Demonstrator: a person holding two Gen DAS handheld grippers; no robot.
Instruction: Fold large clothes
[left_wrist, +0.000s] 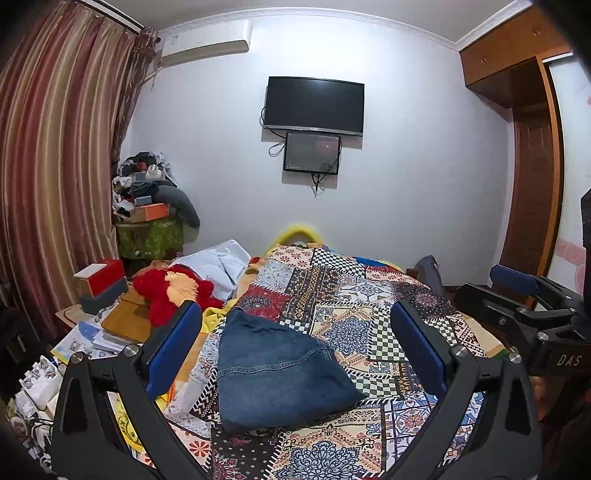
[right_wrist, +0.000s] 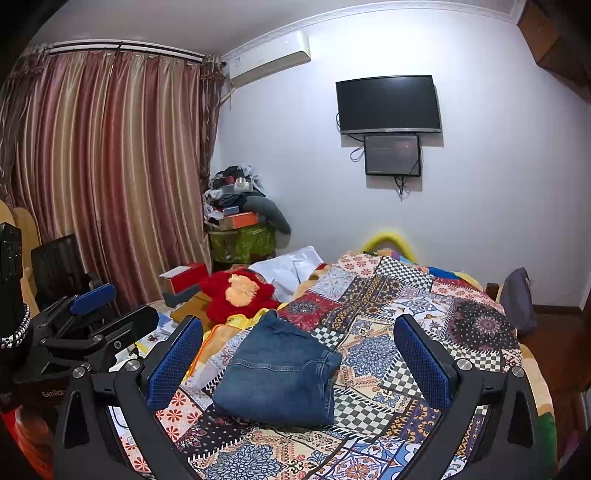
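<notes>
On the bed lies a folded pair of blue jeans (left_wrist: 275, 369), a thick bundle sitting on top of the patchwork blanket (left_wrist: 369, 306). The blanket has many colors, with checks and flower shapes.

Both grippers float above the bed, and neither one touches the jeans. The left gripper (left_wrist: 295, 339) has its two blue fingers spread wide apart, with nothing between them. The jeans sit on the bed just past its fingers. The right gripper (right_wrist: 297, 349) is spread wide too, and it holds nothing. From its camera the jeans (right_wrist: 279, 380) look like a neat square with the seam on the right side.

The two grippers are side by side. The right one shows up at the right edge of the left camera view (left_wrist: 524, 295), and the left one shows up at the left edge of the right camera view (right_wrist: 99, 306).

A red fluffy toy (right_wrist: 236, 291) lies on the left part of the bed, near a white cloth (right_wrist: 288, 267). A black TV (right_wrist: 388, 103) hangs on the white wall. Striped curtains (right_wrist: 107, 162) hang at the left.
</notes>
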